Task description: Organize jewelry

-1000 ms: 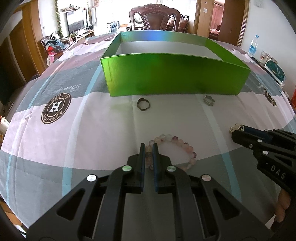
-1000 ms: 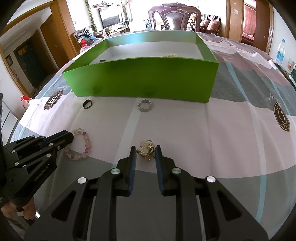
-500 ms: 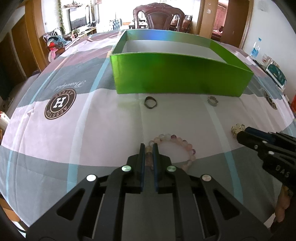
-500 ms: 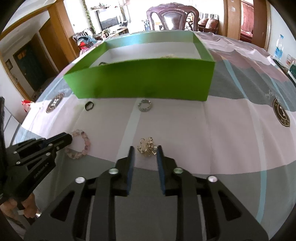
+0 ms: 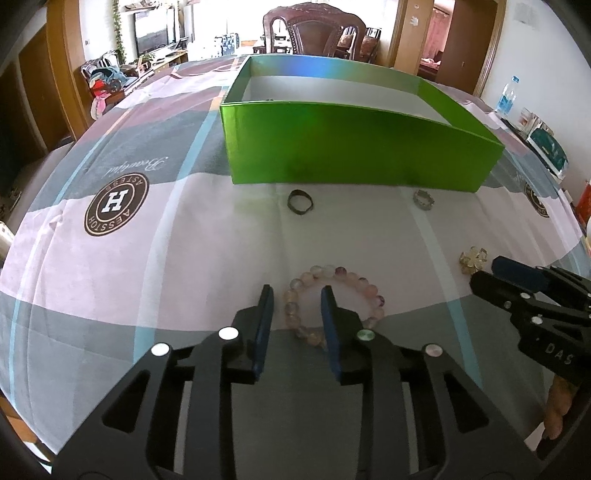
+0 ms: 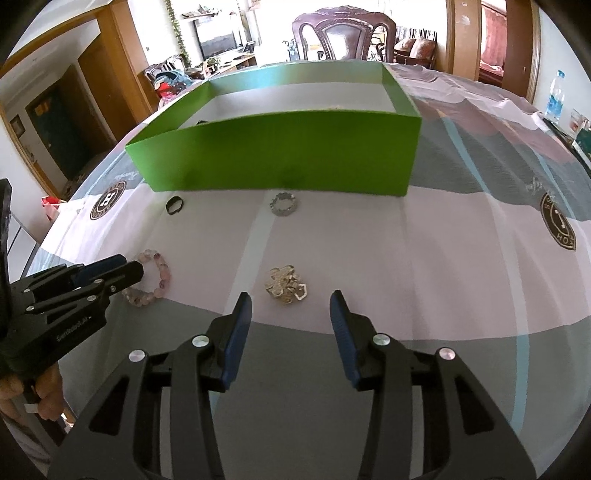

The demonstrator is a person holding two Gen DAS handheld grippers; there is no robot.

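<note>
A pink bead bracelet (image 5: 364, 283) lies flat on the tablecloth. Its left side sits between the jaws of my left gripper (image 5: 296, 291), which are opening and not pressing on it. A gold ornament (image 6: 286, 284) rests on the cloth just ahead of my right gripper (image 6: 291, 299). Those jaws are opening too, wide of it on both sides. Further off, a dark ring (image 5: 300, 202) and a silver ring (image 5: 423, 199) lie in front of the green box (image 5: 351, 147). The other view also shows the bracelet (image 6: 164, 275), left gripper (image 6: 129, 269) and box (image 6: 295, 147).
A small dark item (image 6: 199, 122) lies inside the box near its left wall. A wooden chair (image 5: 314, 33) stands behind the table. A water bottle (image 5: 505, 98) and packets (image 5: 546, 147) sit at the table's right edge. A person's hand (image 6: 40, 398) holds the left gripper.
The left jaws, shut on the bracelet's beads before, have parted and let go of it. The right jaws have spread wider around the gold ornament.
</note>
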